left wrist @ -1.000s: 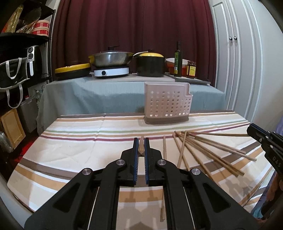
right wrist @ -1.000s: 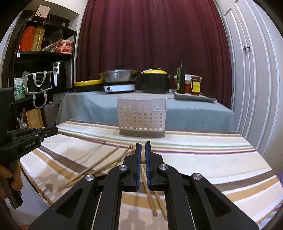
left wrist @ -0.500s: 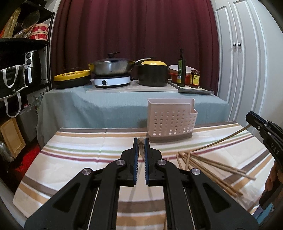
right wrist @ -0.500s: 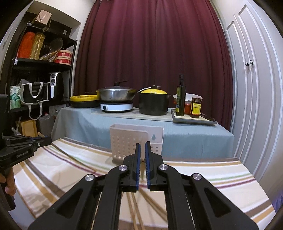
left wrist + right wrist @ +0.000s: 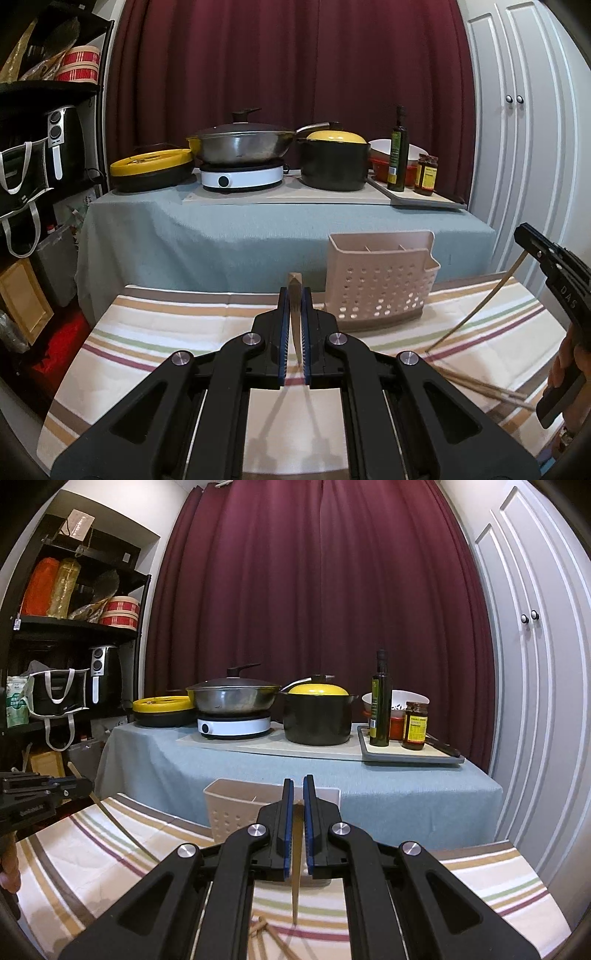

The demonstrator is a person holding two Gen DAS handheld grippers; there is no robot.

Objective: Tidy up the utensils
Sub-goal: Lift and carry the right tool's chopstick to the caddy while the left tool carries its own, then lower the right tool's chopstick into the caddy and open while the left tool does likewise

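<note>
Open top of the white perforated plastic utensil caddy (image 5: 382, 286): unobstructed from above, inner dividers visible, nothing seen standing in its compartments. Striped tablecloth (image 5: 177, 332) to the caddy's left and front: bare, free passage; the right side carries loose wooden chopsticks (image 5: 487, 387) lying flat. Behind the caddy, the blue-draped counter (image 5: 221, 236) with its pans stands well apart from it.

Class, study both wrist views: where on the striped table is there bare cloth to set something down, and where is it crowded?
Free: the striped tablecloth left of the utensil caddy, out to the table's left edge, and the cloth at the right edge in the right wrist view. Crowded: the loose chopsticks near the table's front right, under the right gripper. The back table is packed with cookware.
</note>
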